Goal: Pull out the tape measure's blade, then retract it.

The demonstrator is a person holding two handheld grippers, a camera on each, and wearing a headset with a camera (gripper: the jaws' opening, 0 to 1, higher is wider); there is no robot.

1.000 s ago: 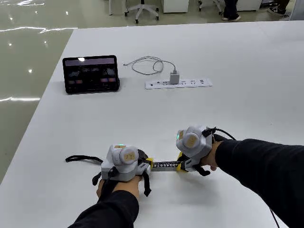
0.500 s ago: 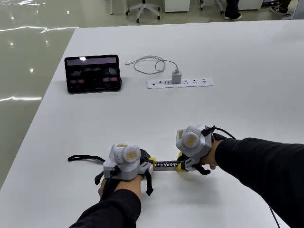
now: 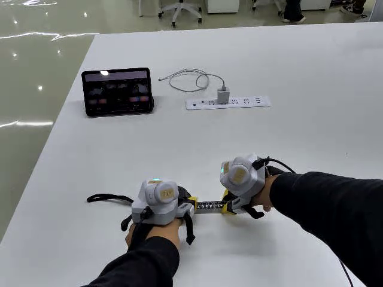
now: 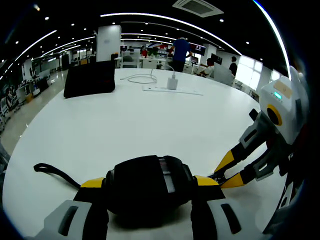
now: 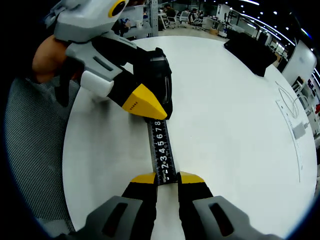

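Note:
On the white table [image 3: 287,78], my left gripper [image 3: 179,206] is shut on the black tape measure case [image 4: 147,187], one yellow-tipped finger on each side of it. The case's black strap [image 3: 108,197] trails off to the left. A short length of blade [image 5: 161,147] with printed numbers runs from the case [image 5: 159,75] to my right gripper [image 5: 167,178], which is shut on the blade's end. In the head view the blade [image 3: 209,206] bridges the small gap between both grippers, with the right gripper [image 3: 226,208] at its right end.
A dark tablet [image 3: 116,91] stands at the far left of the table. A white power strip [image 3: 227,103] with a charger and coiled cable [image 3: 191,81] lies behind the grippers. The table's left edge [image 3: 42,161] drops to a shiny floor.
The two grippers have come slightly closer together, and the exposed stretch of blade between them is a little shorter. Both keep their hold.

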